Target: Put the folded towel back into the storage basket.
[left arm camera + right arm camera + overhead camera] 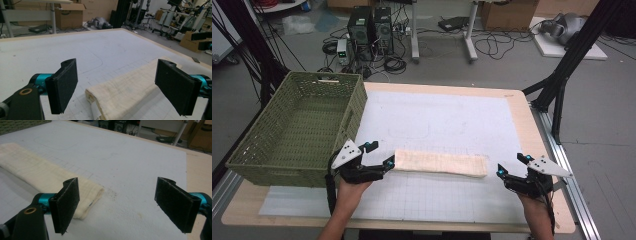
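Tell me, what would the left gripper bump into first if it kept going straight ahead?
Most likely the long folded cream cloth. The left gripper has its jaws open, and the cloth's near end lies between and just beyond them on the white mat. How close is hard to judge.

Desk (546,150): pale wood edge. Mat (452,125) covering it: white, printed with a faint grey grid on the near portion and thin grey curved outlines farther back; small dark specks beside the cloth's end in the right gripper view.

Folded cloth (441,163): cream, off-white, with a fine woven grid texture.

Basket (297,125): olive green, lattice-weave walls and floor.

Left tool (380,156): black body, black pads, teal fittings behind the pads, grey three-cornered plate on top, a brass-coloured ring on the frame. Right tool (511,165): same black, teal and grey scheme.

Floor (512,70): grey, crossed by black cables.
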